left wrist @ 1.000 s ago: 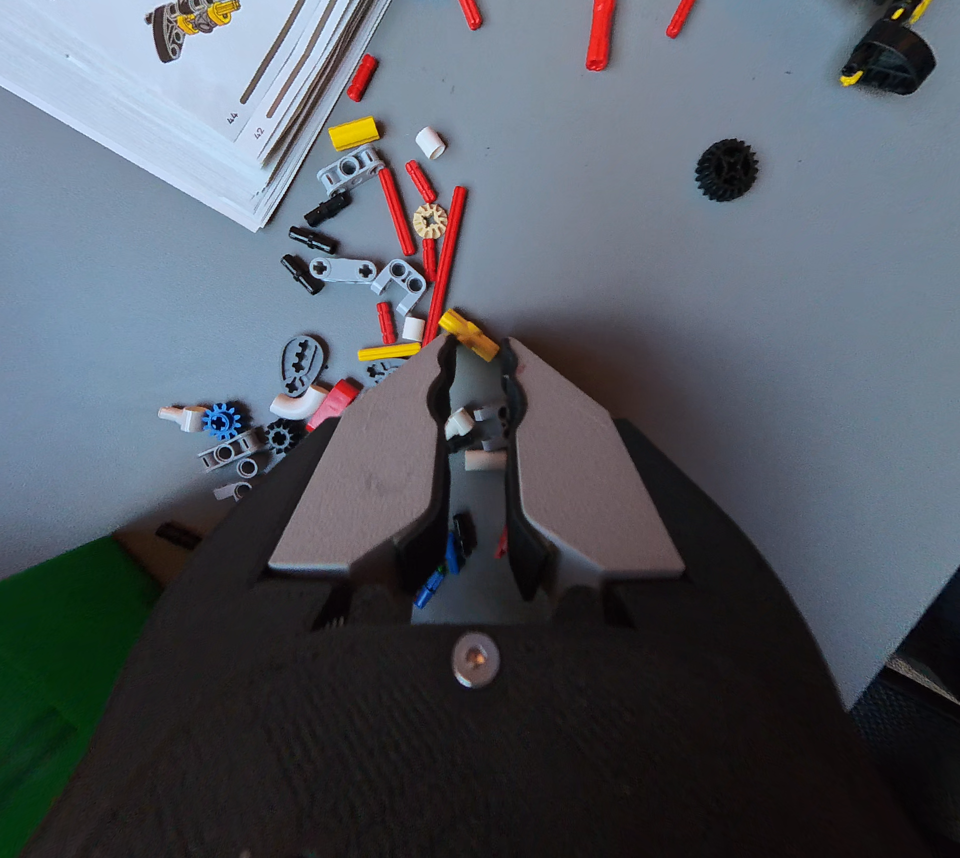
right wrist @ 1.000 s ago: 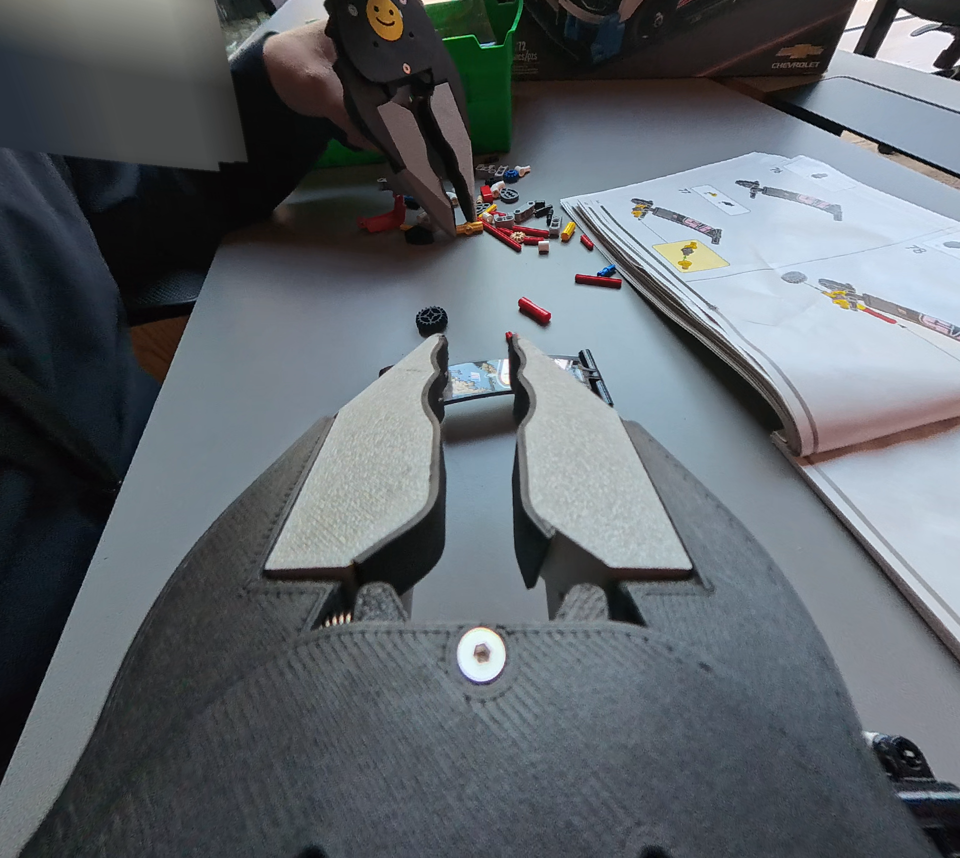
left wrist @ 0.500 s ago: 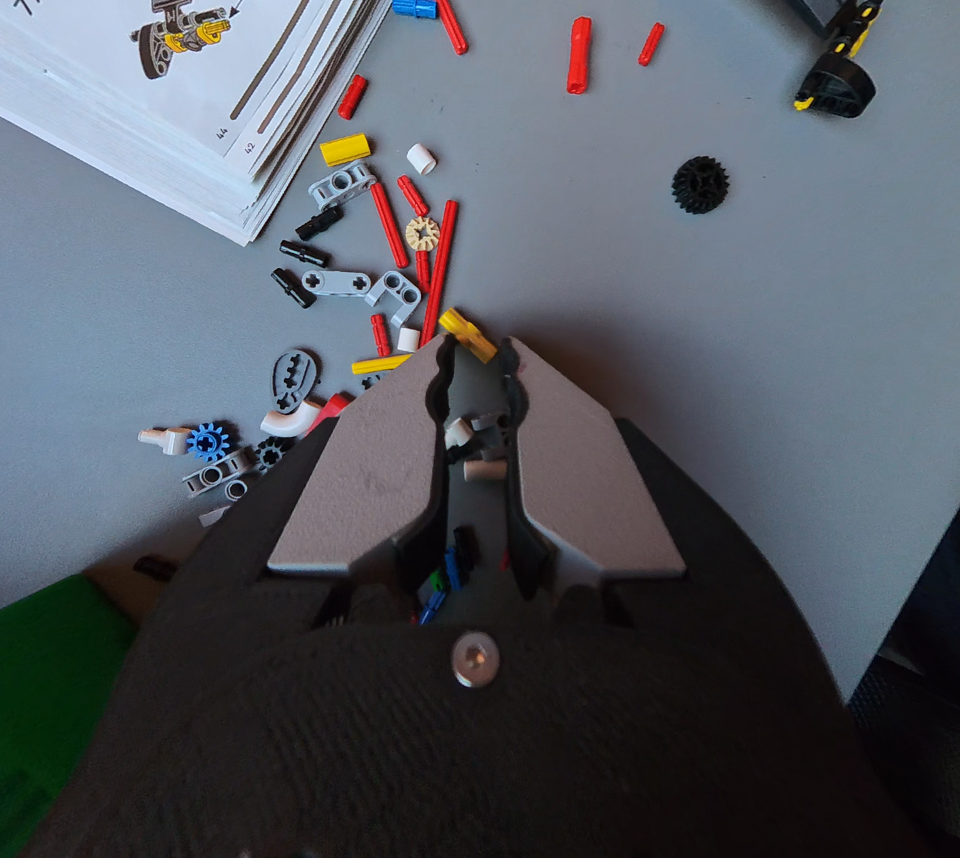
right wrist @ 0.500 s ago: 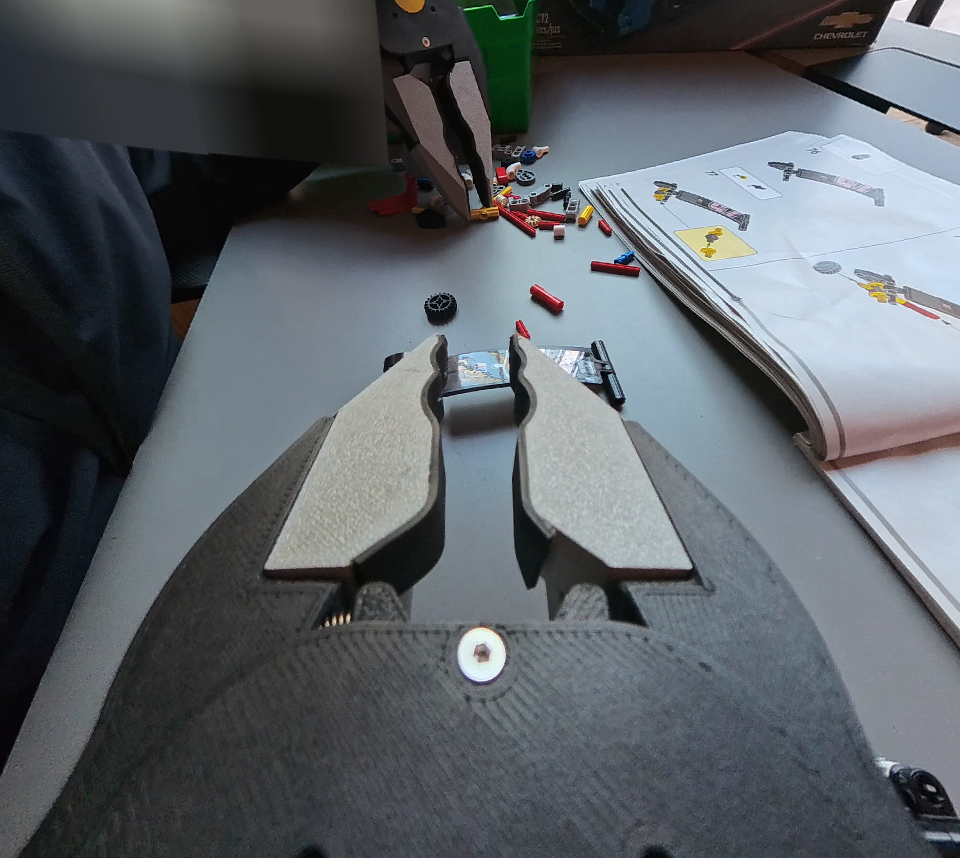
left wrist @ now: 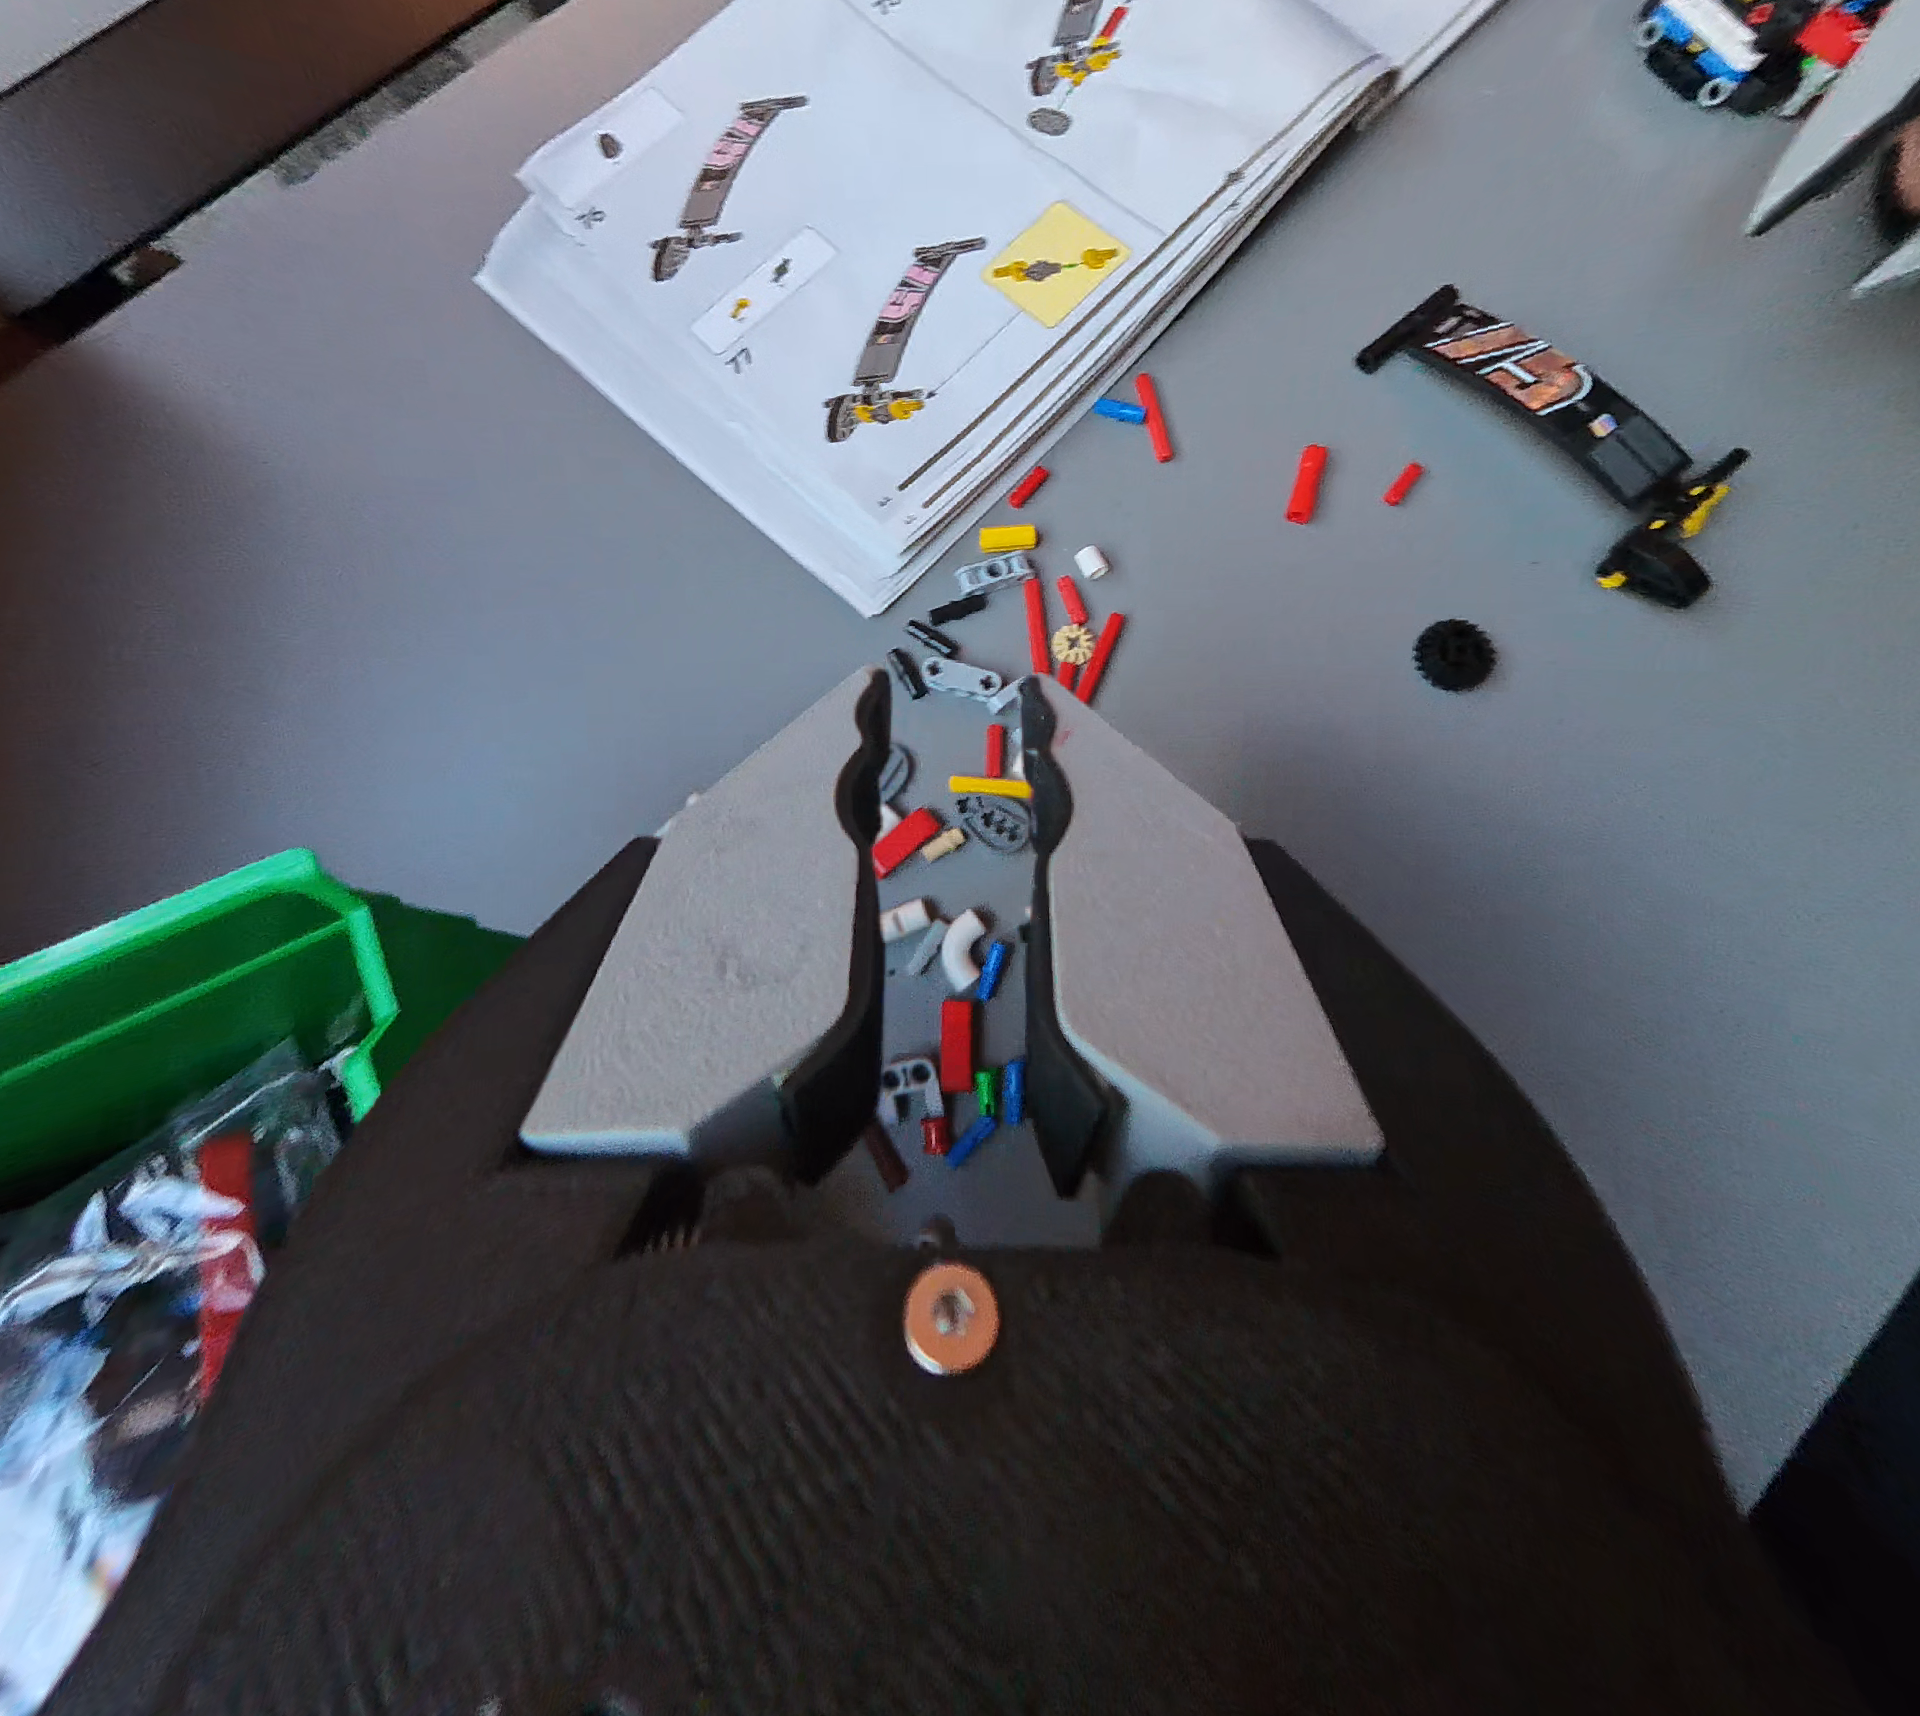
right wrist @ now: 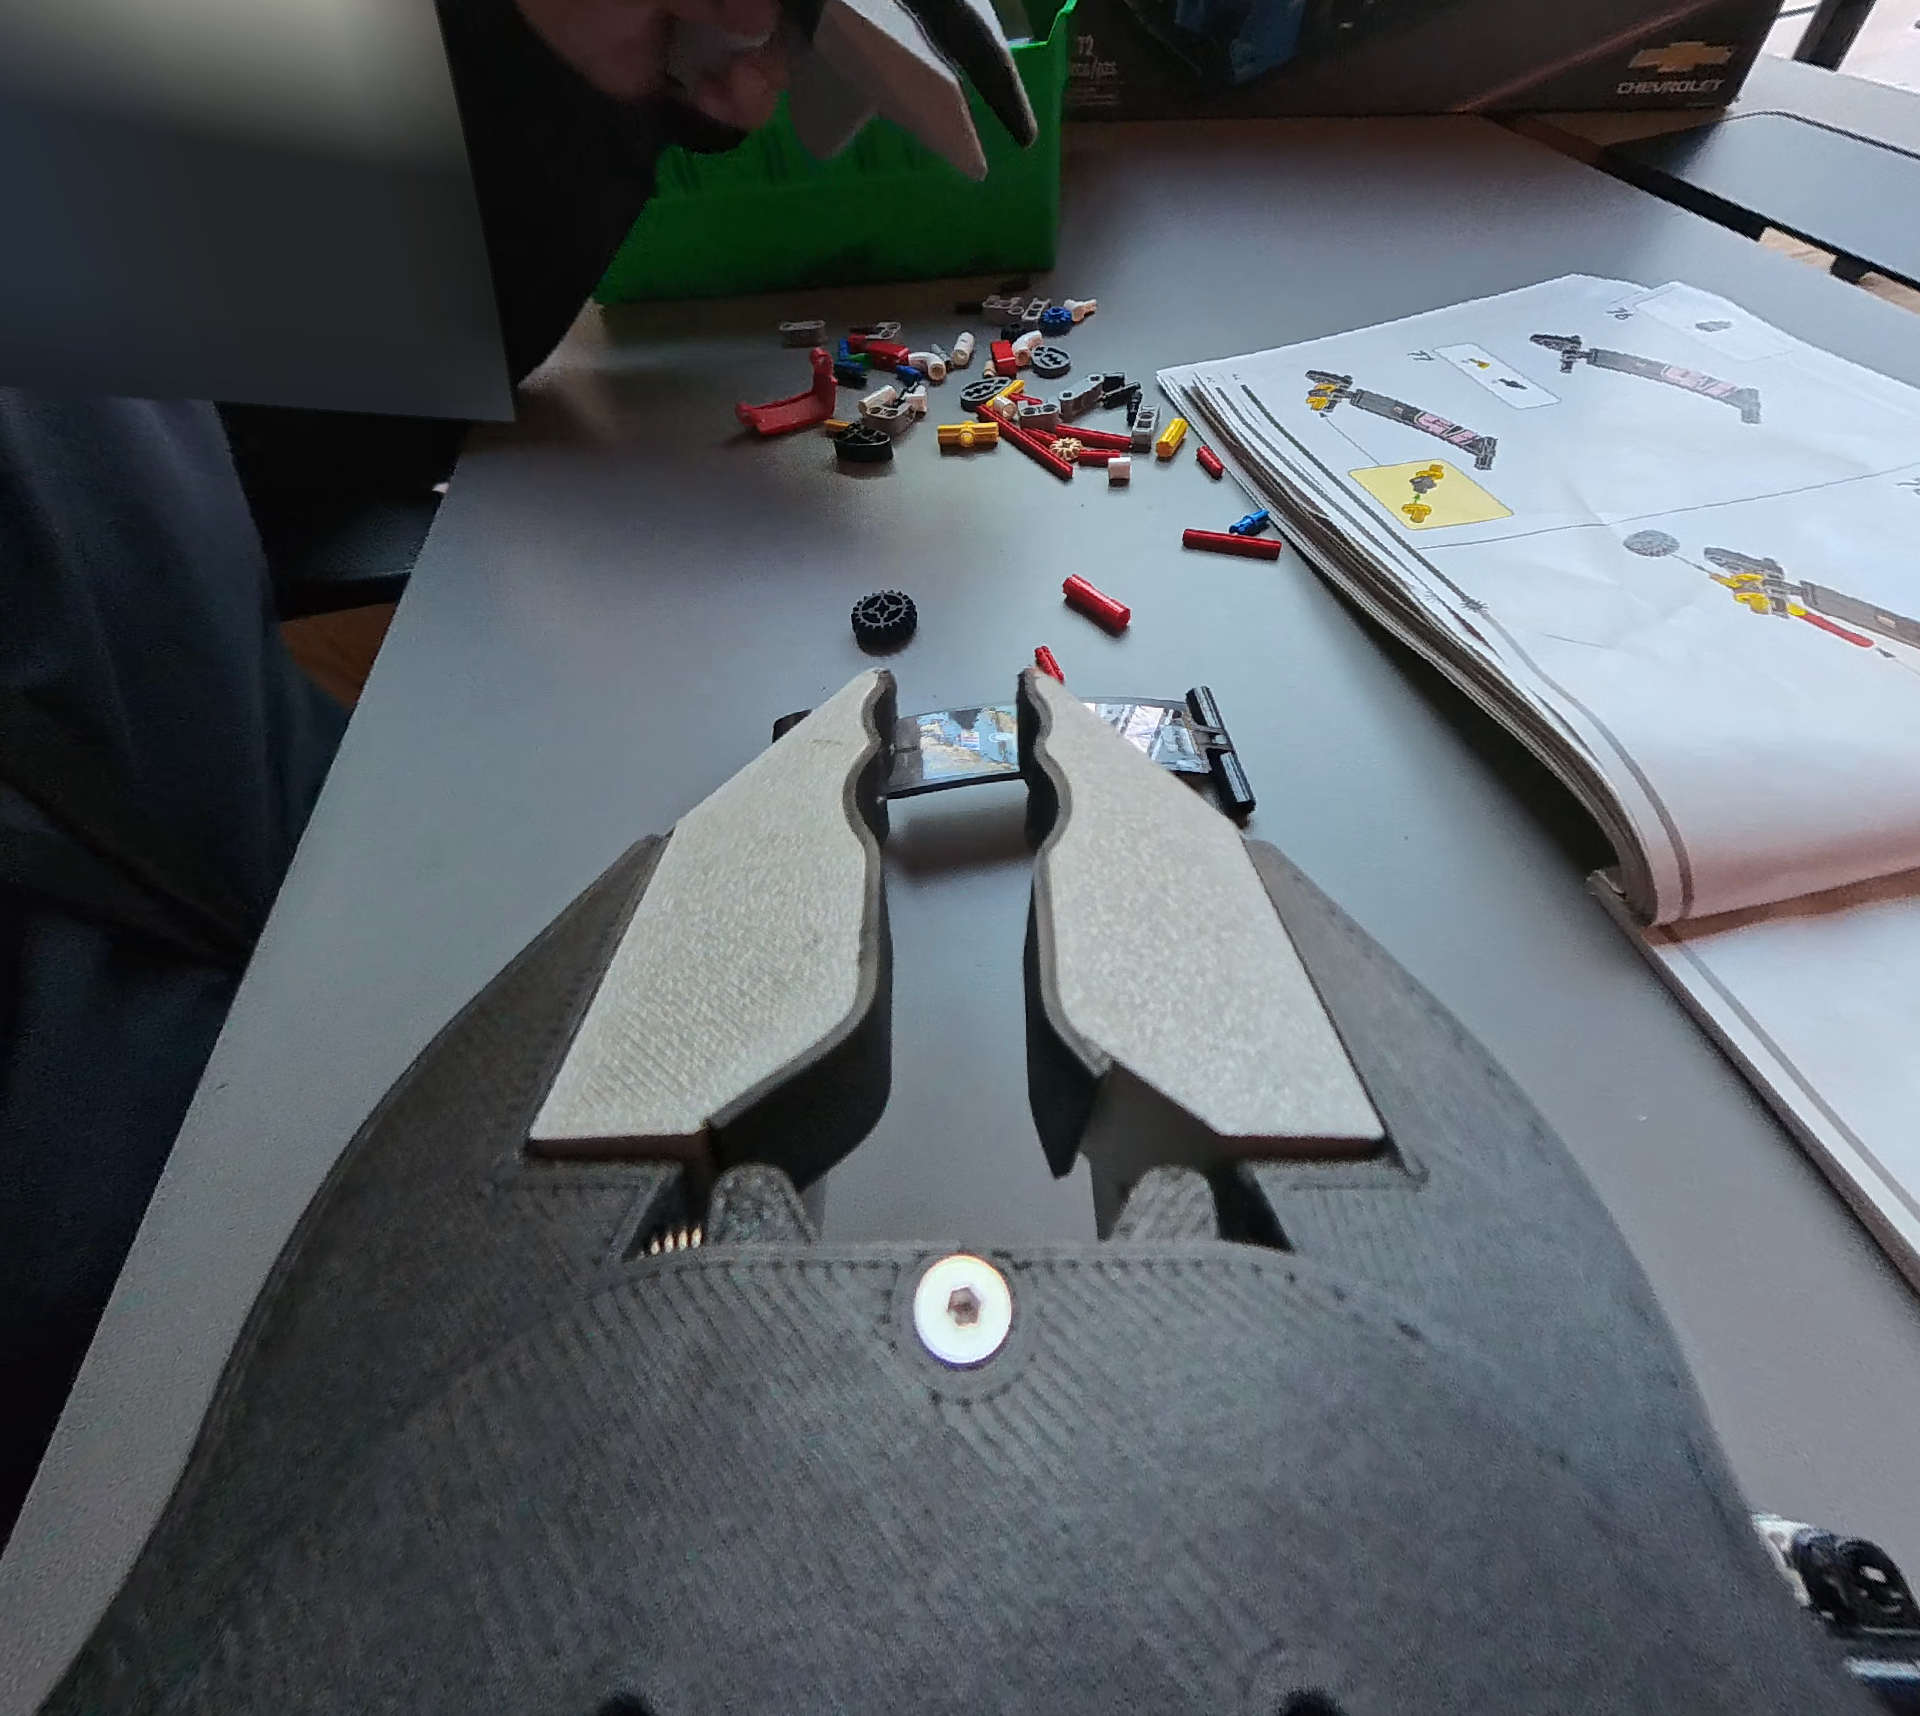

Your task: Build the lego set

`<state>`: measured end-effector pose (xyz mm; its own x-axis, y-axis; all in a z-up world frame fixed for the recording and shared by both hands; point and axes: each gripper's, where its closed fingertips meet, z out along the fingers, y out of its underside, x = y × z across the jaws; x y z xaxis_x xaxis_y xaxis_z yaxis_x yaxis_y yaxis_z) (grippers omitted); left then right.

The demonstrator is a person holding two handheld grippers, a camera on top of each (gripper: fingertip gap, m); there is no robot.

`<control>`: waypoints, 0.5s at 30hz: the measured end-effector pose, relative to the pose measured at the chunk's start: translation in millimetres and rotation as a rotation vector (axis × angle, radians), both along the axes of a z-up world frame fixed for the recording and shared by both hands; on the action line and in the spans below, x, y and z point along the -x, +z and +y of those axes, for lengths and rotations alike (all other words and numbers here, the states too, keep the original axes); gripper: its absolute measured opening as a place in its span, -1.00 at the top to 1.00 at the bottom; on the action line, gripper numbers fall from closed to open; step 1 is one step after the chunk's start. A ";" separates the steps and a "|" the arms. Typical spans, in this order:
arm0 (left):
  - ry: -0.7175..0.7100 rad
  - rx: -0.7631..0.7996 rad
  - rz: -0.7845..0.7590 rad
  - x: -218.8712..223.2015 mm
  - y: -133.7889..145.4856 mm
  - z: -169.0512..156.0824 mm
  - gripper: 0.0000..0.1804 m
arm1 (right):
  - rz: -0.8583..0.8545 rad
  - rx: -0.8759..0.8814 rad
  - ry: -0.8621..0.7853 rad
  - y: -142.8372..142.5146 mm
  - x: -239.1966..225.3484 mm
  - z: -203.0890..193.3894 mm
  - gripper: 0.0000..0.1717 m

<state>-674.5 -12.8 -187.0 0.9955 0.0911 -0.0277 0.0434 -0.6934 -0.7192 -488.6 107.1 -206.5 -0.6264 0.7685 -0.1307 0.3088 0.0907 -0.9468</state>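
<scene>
Left claw point(left wrist: 951, 684) hangs open and empty above scattered small plastic pieces point(left wrist: 1039, 627). Right claw point(right wrist: 954, 679), jaws apart, grips nothing; a curved black panel point(right wrist: 961, 747) lies on the table point(right wrist: 623, 731) just beyond.

The left gripper point(right wrist: 1003, 149) rose off the parts pile point(right wrist: 997, 409) near the green bin point(right wrist: 831, 232), its jaws wider and empty.

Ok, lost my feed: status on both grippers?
Left gripper open, empty, high over the loose parts. Right gripper open, empty, low over table; black curved panel lies just past its tips.
</scene>
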 end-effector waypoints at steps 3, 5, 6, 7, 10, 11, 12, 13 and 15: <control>0.028 0.024 0.025 2.7 5.1 -6.6 0.76 | 0.005 0.003 -0.010 1.4 -0.8 1.8 0.77; 0.039 0.023 0.039 1.9 10.7 -9.8 0.76 | 0.009 0.002 -0.013 2.3 -2.3 1.9 0.77; 0.046 0.019 0.047 1.5 14.3 -11.2 0.76 | 0.011 -0.002 -0.016 2.6 -2.8 2.0 0.77; 0.051 0.012 0.051 0.1 17.9 -12.3 0.76 | 0.014 -0.008 -0.019 2.9 -3.3 2.1 0.77; 0.065 0.010 0.058 -5.4 22.7 -17.7 0.76 | 0.027 -0.026 -0.028 4.7 -4.8 2.5 0.77; 0.074 0.017 0.062 -6.3 22.4 -20.7 0.76 | 0.032 -0.030 -0.031 5.5 -5.3 2.5 0.77; 0.081 0.023 0.060 -7.8 21.7 -23.7 0.75 | 0.037 -0.034 -0.034 6.2 -5.8 2.7 0.77; 0.087 0.026 0.054 -9.6 20.8 -26.5 0.76 | 0.040 -0.038 -0.038 6.8 -6.0 2.9 0.77; 0.096 0.029 0.039 -13.2 18.6 -30.2 0.76 | 0.042 -0.042 -0.046 7.5 -6.1 3.4 0.78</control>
<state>-661.3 -43.0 -168.4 0.9803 0.1849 -0.0697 0.0835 -0.7076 -0.7017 -482.5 110.5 -199.0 -0.5943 0.8010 -0.0716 0.2733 0.1175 -0.9547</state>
